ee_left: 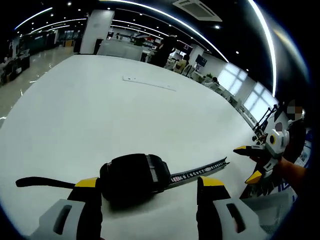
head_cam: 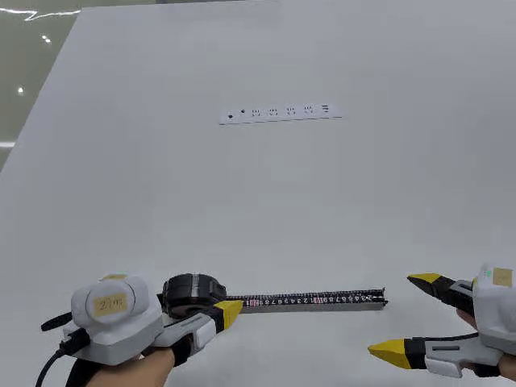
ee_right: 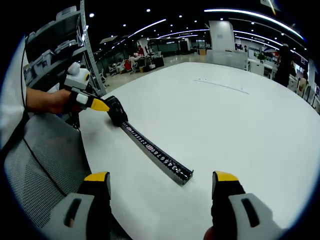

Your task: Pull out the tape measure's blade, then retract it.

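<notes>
- White table (head_cam: pixel 242 201) runs wide and bare ahead of me, with a flush power strip (head_cam: pixel 280 113) set into it at the far side.
- The tape measure (head_cam: pixel 193 294) lies at the near left edge, and its blade (head_cam: pixel 314 299) is drawn out flat along the table toward the right.
- My left gripper (ee_left: pixel 150 184) has its fingers spread wide to either side of the black case (ee_left: pixel 132 177). The case sits between them, and I judge it is not clamped.
- My right gripper (head_cam: pixel 405 314) is wide apart and holds nothing. It hovers just right of the end hook (head_cam: pixel 382 297).
- The blade's long axis runs left to right, straight from one gripper to the other. The right one is nearer the hook and the left is at the case.
- The blade is dark with pale numerals and lies unkinked. I judge that retracting it is the step left.
</notes>
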